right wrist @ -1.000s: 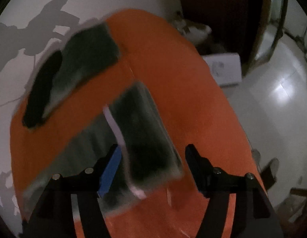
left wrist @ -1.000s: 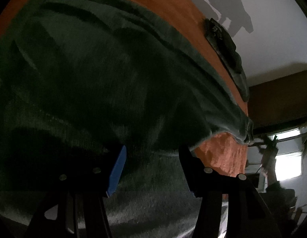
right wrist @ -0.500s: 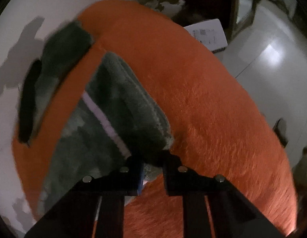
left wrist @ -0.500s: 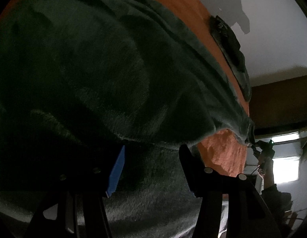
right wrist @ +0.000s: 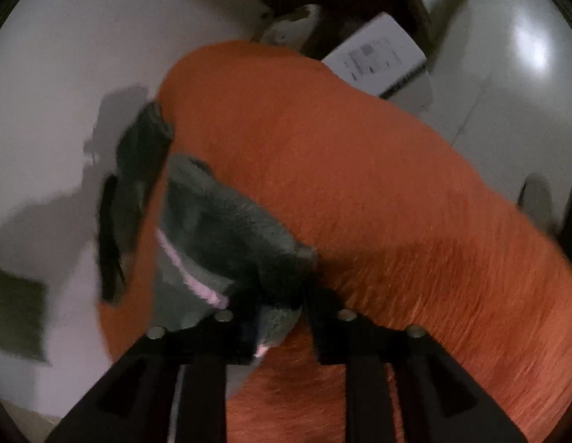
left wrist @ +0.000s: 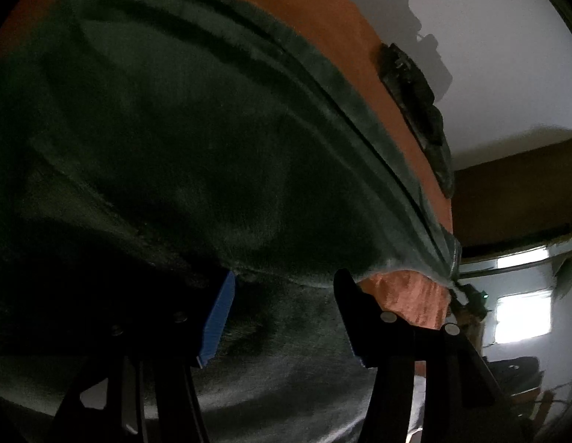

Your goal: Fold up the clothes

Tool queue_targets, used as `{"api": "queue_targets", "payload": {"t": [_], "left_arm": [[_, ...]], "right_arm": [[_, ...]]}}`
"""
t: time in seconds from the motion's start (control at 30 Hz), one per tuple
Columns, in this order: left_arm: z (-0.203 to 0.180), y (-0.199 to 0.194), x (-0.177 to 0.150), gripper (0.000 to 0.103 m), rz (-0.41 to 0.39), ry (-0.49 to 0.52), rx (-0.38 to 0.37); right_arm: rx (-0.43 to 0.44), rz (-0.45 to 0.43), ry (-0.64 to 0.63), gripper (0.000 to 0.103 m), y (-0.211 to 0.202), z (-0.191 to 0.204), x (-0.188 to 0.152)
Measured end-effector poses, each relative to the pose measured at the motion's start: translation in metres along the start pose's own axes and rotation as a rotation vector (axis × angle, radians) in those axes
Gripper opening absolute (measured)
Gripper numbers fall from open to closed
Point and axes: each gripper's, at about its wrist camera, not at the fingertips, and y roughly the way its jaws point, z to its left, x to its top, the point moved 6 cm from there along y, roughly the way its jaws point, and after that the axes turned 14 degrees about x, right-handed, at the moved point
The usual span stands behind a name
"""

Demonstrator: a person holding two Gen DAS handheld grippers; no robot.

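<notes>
Left wrist: left gripper [left wrist: 284, 288] unmoved, jaws parted, nothing pinched — dark green fleece garment [left wrist: 197, 155] bunched higher now, filling view from nine to three o'clock. Right wrist: right gripper [right wrist: 278, 313] dropped onto fleece corner [right wrist: 274, 258] at six o'clock, nipped it, jaws now reopening, cloth between them; fuzzy orange cover [right wrist: 378, 203] beneath. Fold beginning.

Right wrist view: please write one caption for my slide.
Right gripper opening, corner of grey fleece garment between its fingers, above orange blanket.
</notes>
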Motion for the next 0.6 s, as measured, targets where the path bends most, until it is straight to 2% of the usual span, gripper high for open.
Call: {"api": "queue_targets", "payload": {"t": [0.07, 0.13, 0.3, 0.4, 0.43, 0.5, 0.6], "left_arm": [[0.0, -0.005, 0.001, 0.057, -0.013, 0.03, 0.012], [0.007, -0.012, 0.005, 0.057, -0.041, 0.069, 0.072], [0.032, -0.05, 0.047, 0.057, -0.149, 0.039, 0.105], [0.05, -0.068, 0.09, 0.061, -0.228, 0.031, 0.183], [0.056, -0.071, 0.103, 0.065, -0.248, 0.03, 0.211], [0.076, -0.073, 0.135, 0.068, -0.285, 0.013, 0.292], [0.105, -0.065, 0.168, 0.068, -0.27, -0.051, 0.358]], "right_arm": [[0.009, -0.035, -0.001, 0.039, -0.013, 0.01, -0.004], [0.03, -0.06, -0.013, 0.04, -0.026, 0.023, -0.011], [0.145, 0.046, -0.038, 0.041, -0.022, 0.062, -0.074], [0.154, 0.141, -0.106, 0.04, 0.01, 0.086, -0.103], [0.144, 0.165, -0.144, 0.04, 0.024, 0.097, -0.109], [0.103, 0.191, -0.246, 0.04, 0.056, 0.123, -0.112], [0.04, 0.241, -0.342, 0.04, 0.106, 0.158, -0.115]]}}
